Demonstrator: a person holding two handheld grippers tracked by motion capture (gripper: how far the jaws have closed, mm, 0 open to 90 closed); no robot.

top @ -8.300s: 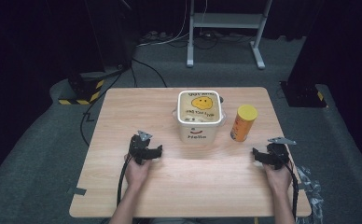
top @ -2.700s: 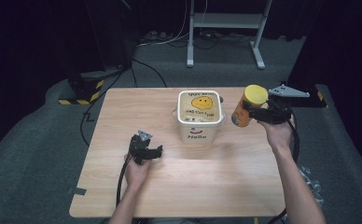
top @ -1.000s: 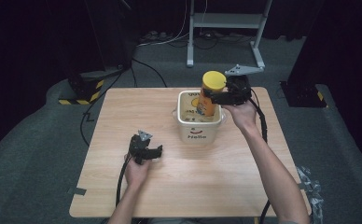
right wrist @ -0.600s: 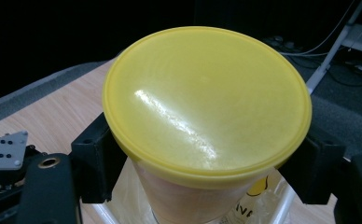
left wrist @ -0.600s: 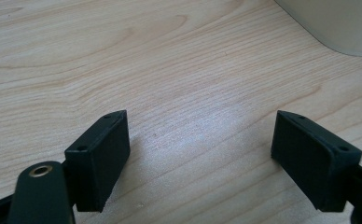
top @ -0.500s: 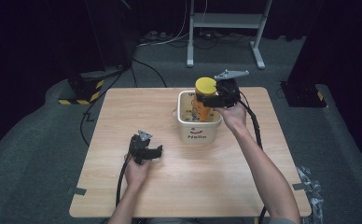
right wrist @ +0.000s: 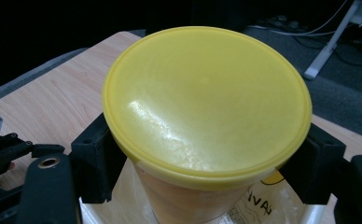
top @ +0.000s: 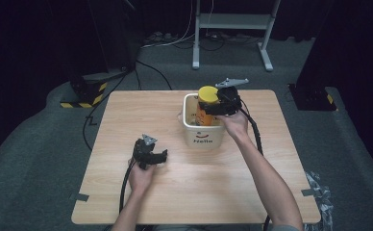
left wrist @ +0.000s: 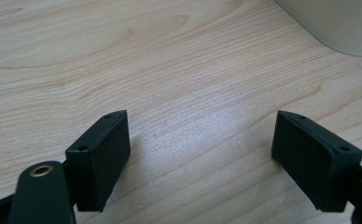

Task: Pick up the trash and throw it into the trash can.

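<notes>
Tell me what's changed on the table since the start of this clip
The right gripper took hold of the yellow-lidded can that stood right of the white bucket, lifted it, carried it over the bucket and is lowering it inside. The left gripper stayed open on the table; the bucket stayed put.

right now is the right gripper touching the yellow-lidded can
Touching. In the right gripper view both black pads of the right gripper press the sides of the yellow-lidded can just under its lid, over the white bucket.
</notes>
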